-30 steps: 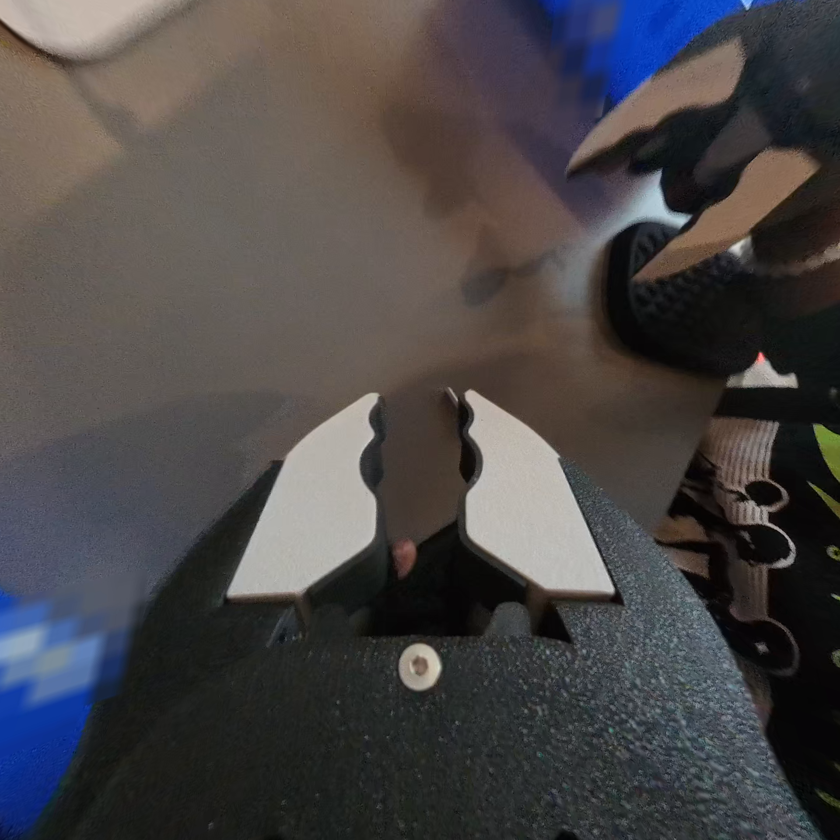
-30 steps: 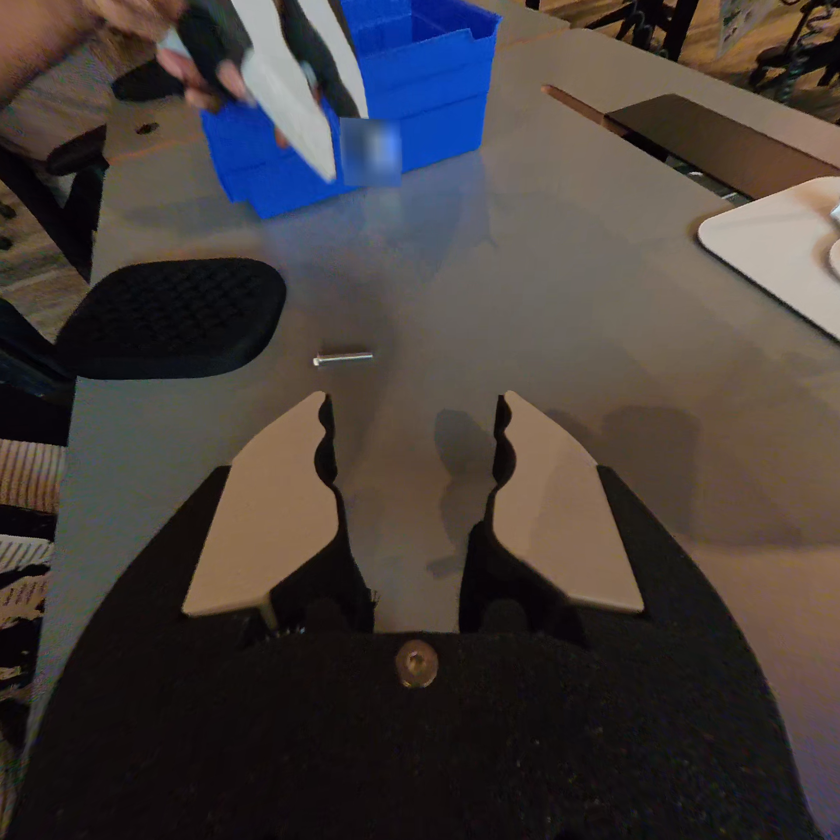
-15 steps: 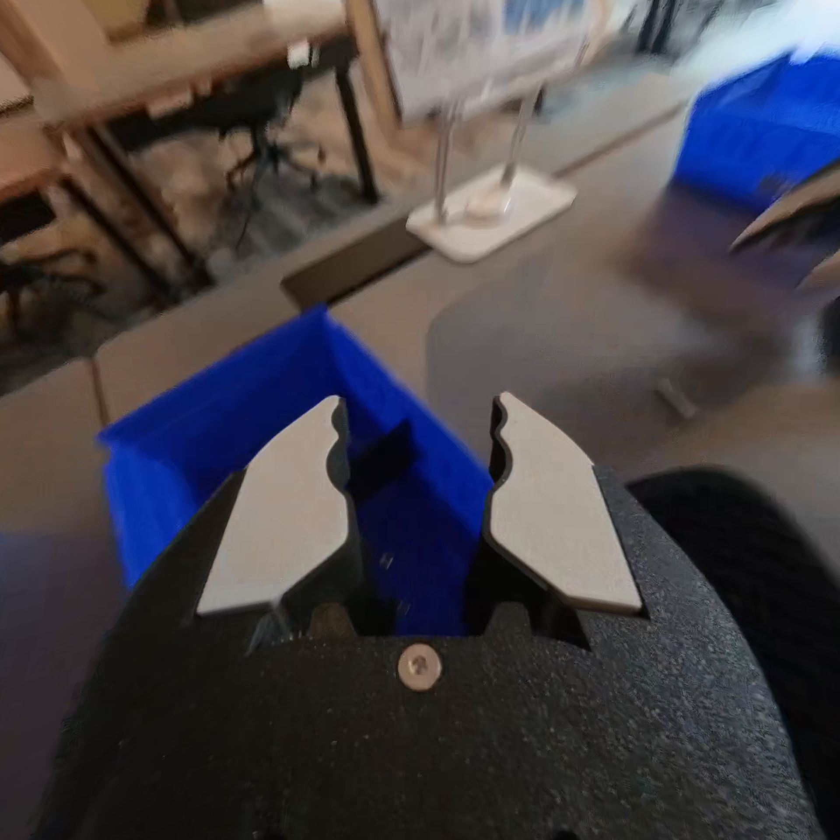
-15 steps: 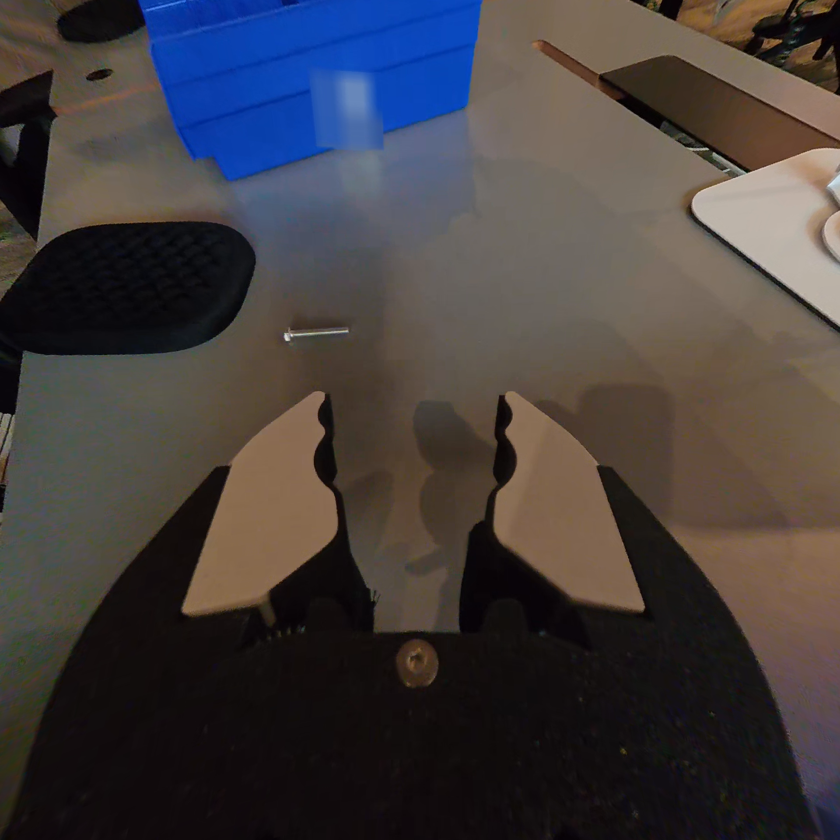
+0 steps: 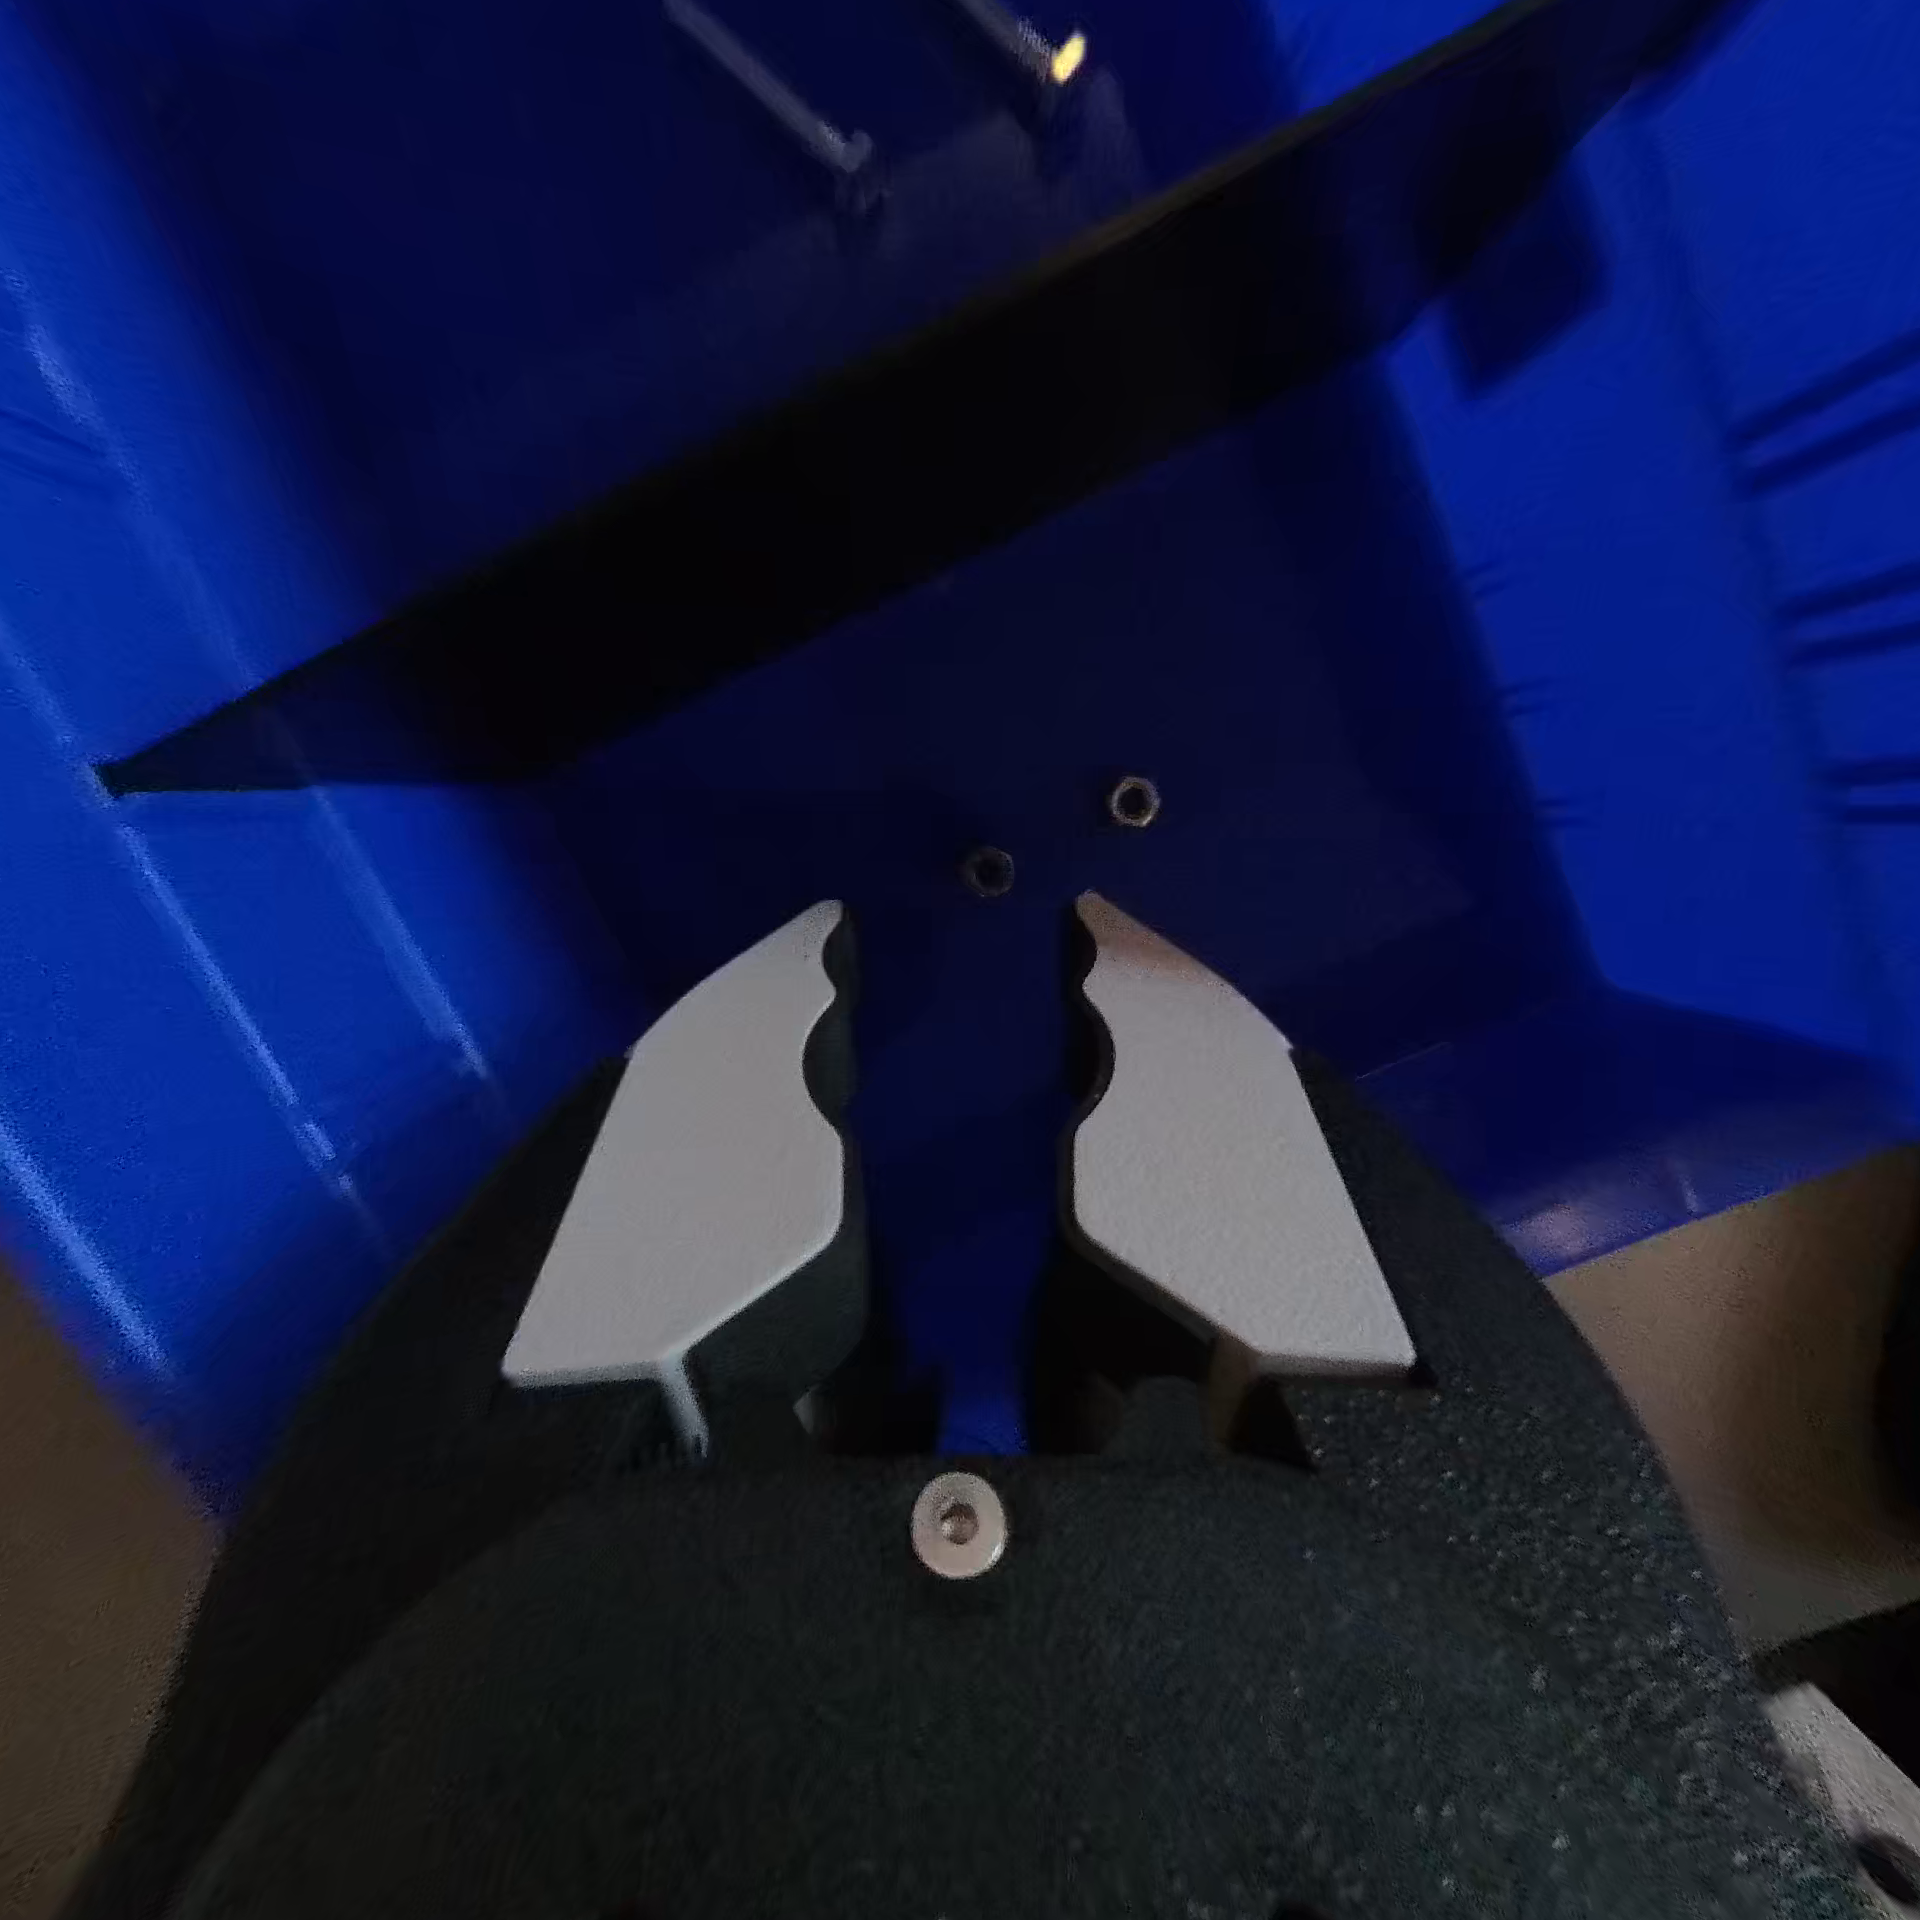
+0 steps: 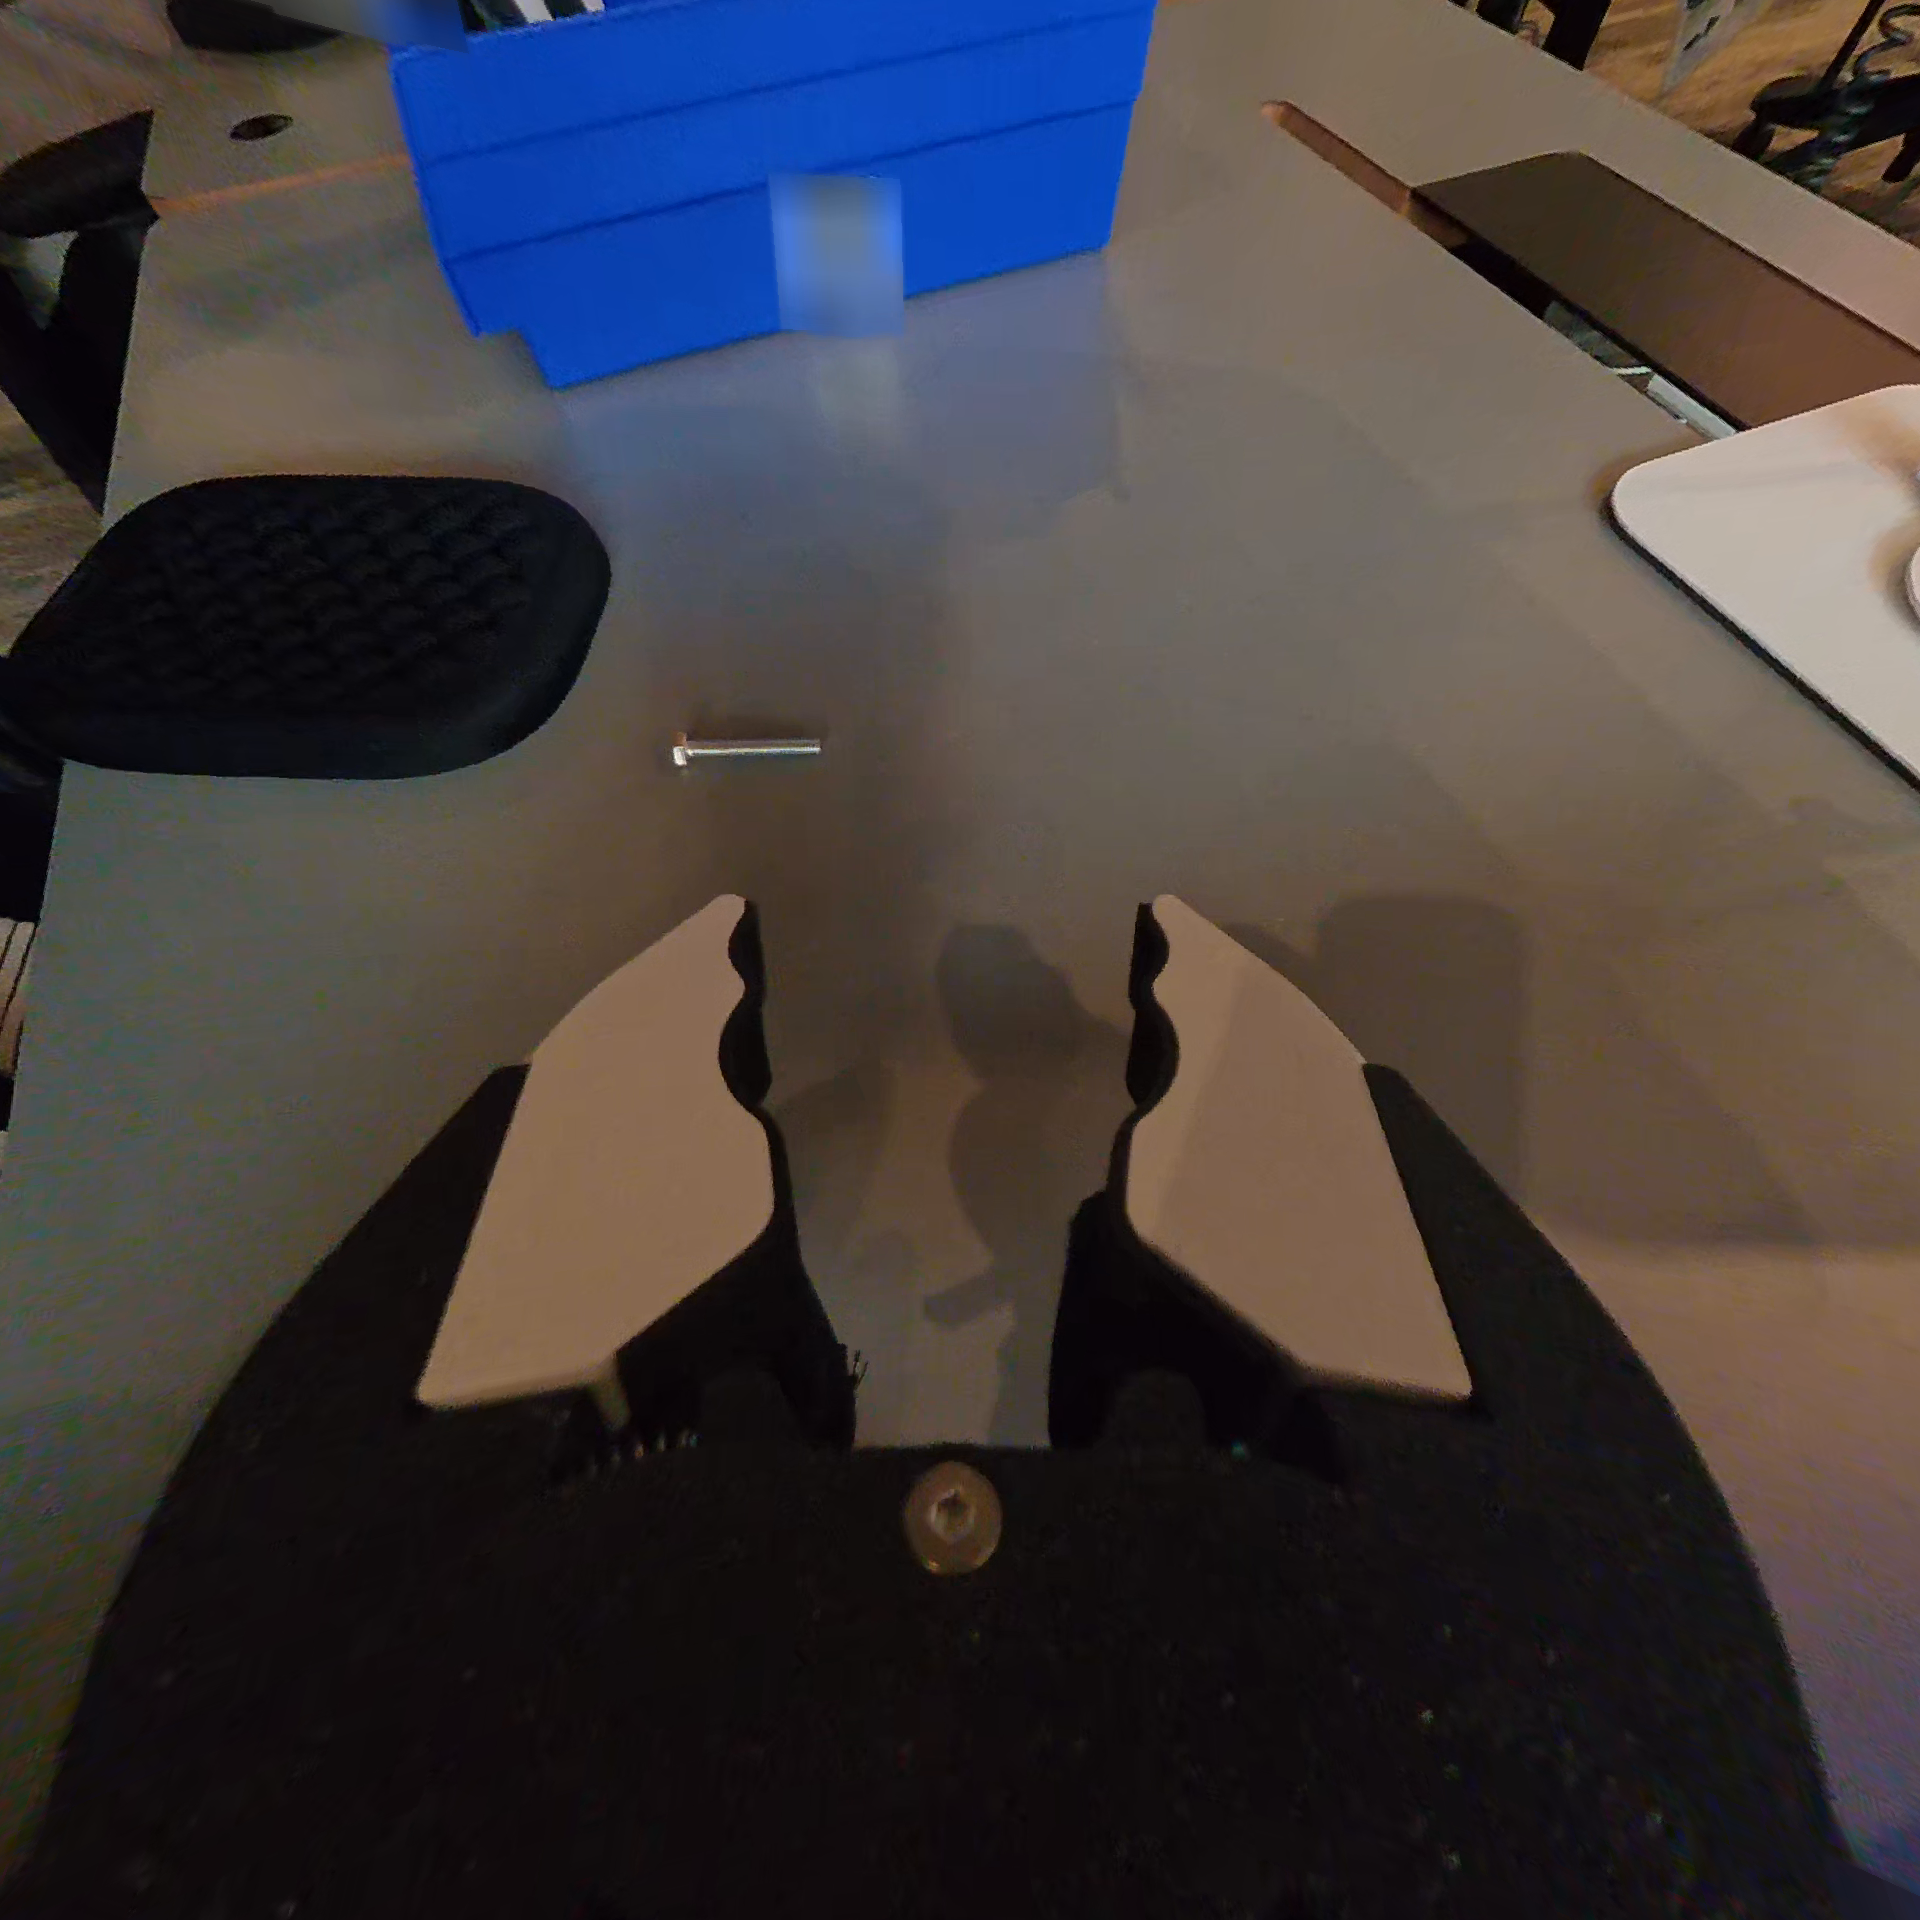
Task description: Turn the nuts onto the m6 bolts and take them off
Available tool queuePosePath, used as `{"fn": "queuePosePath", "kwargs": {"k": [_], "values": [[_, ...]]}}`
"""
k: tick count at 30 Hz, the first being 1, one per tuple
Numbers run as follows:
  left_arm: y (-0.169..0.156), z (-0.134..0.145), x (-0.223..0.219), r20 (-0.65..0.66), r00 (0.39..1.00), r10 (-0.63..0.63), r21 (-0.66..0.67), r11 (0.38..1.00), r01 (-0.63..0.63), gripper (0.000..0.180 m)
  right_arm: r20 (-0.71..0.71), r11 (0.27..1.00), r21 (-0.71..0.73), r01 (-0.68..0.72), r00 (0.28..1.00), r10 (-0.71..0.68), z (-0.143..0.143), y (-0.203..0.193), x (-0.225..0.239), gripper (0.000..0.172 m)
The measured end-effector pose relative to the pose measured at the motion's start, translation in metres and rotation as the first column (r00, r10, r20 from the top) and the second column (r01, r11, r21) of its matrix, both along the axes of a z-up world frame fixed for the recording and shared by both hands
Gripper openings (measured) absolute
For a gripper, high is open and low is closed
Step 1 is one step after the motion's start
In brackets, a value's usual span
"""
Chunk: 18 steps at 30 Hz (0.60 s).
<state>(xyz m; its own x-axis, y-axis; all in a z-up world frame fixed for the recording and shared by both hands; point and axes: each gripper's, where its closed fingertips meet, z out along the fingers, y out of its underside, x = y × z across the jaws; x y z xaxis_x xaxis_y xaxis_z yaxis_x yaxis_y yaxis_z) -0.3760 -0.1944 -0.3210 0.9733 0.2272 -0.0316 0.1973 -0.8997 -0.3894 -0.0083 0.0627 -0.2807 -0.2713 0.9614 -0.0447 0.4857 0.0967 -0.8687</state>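
Evidently the step in hand is fetching a nut. The left gripper (image 5: 961, 914) is dipped into the blue bin (image 5: 1662, 520), its jaws partly apart with nothing between them, only the bin floor. Two nuts lie flat just beyond the tips: a darker nut (image 5: 988, 868) close ahead and a brighter nut (image 5: 1132, 802) slightly farther and to the right. A black divider (image 5: 831, 468) crosses the bin beyond them, and long bolts (image 5: 790, 104) lie in the far compartment, blurred.

The right gripper (image 6: 945, 914) hovers over the grey worktop (image 6: 1247, 623), jaws wide apart and holding nothing. One bolt (image 6: 746, 748) lies on its side ahead and to the left, apart from the tips, head pointing left.

Next, I judge, the left jaws must straddle one nut and close on its flats, a fiddly pick because it lies flat on the bin floor.

The worktop is smooth and slightly reflective. A black mesh pad (image 6: 301, 623) overlaps its left edge, a white tray (image 6: 1766, 520) sits at the right, and the room beyond is dim.
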Motion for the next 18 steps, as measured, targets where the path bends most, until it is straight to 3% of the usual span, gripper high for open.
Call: {"fn": "queuePosePath", "kwargs": {"k": [11, 18], "values": [[-0.002, -0.020, -0.003, 0.011, 1.000, -0.030, -0.134, 0.990, 0.031, 0.036, -0.020, 1.000, 0.013, -0.007, 1.000, 0.007, 0.006, -0.003, 0.002, 0.067], [0.001, -0.008, 0.006, 0.037, 0.999, -0.025, -0.151, 0.988, 0.030, 0.037, -0.018, 1.000, 0.019, -0.012, 1.000, 0.012, 0.006, -0.004, 0.002, 0.067]]}}
